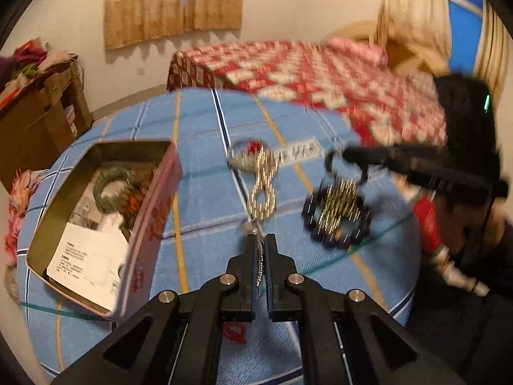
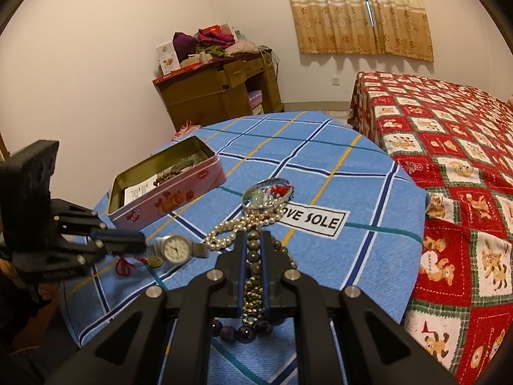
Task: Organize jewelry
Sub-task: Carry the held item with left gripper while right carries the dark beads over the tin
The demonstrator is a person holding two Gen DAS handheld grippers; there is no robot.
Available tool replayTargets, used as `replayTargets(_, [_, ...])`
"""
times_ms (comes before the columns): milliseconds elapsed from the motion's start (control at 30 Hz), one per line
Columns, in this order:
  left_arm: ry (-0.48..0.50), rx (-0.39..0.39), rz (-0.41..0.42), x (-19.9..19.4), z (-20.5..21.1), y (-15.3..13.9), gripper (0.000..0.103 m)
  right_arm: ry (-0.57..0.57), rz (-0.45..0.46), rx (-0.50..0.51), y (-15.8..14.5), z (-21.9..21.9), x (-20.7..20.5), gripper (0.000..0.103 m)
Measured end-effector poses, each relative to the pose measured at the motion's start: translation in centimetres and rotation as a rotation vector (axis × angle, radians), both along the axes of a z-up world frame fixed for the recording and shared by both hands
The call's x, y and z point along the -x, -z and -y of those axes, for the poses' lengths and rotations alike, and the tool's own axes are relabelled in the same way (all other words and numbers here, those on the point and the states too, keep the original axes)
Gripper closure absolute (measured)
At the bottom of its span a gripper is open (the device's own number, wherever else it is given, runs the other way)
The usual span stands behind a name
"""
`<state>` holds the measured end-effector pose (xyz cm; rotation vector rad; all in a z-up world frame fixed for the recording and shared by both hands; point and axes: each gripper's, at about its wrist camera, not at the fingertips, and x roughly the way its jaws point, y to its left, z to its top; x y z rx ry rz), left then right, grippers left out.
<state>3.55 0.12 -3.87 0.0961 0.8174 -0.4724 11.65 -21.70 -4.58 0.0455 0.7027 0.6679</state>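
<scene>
On a round table with a blue checked cloth (image 2: 336, 166) lies a heap of jewelry. My left gripper (image 1: 261, 240) is shut on the metal band of a wristwatch (image 2: 174, 248), held just above the cloth; it also shows in the right wrist view (image 2: 141, 243). My right gripper (image 2: 253, 235) is shut on a dark bead bracelet (image 2: 255, 253); it also shows in the left wrist view (image 1: 344, 157). A pearl necklace (image 2: 234, 227), a silver bangle (image 2: 267, 192) and a purple bead bracelet (image 2: 240, 332) lie close by. The open pink tin (image 2: 166, 189) holds beads and a paper.
A bed with a red patterned cover (image 2: 449, 160) stands right of the table. A brown cabinet (image 2: 218, 89) piled with clothes and boxes stands by the far wall. A red cord (image 2: 123, 268) lies under the watch. A white label (image 2: 312, 221) is printed on the cloth.
</scene>
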Motion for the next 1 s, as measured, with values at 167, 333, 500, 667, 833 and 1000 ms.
replayTargets(167, [-0.006, 0.103, 0.050, -0.2, -0.8, -3.4, 0.100, -0.009, 0.010, -0.003, -0.7, -0.3, 0.1, 0.093])
replayTargets(333, [-0.020, 0.181, 0.067, -0.6, -1.6, -5.1, 0.100, -0.028, 0.023, -0.003, -1.7, -0.6, -0.1, 0.093])
replayTargets(500, [-0.076, 0.285, 0.120, -1.2, -2.8, -5.9, 0.100, -0.038, 0.036, -0.016, -2.7, -0.9, -0.6, 0.093])
replayTargets(667, [-0.079, 0.040, 0.052, -2.8, 0.7, -0.5, 0.100, -0.039, 0.025, 0.005, -2.0, -1.5, -0.4, 0.093])
replayTargets(833, [-0.102, -0.104, 0.072, -0.7, 1.0, 1.7, 0.078, -0.044, 0.015, 0.027, -1.3, -1.3, 0.1, 0.093])
replayTargets(1000, [-0.117, -0.111, 0.078, 0.5, 0.6, 2.6, 0.048, -0.052, 0.011, 0.018, -1.2, -1.8, 0.2, 0.093])
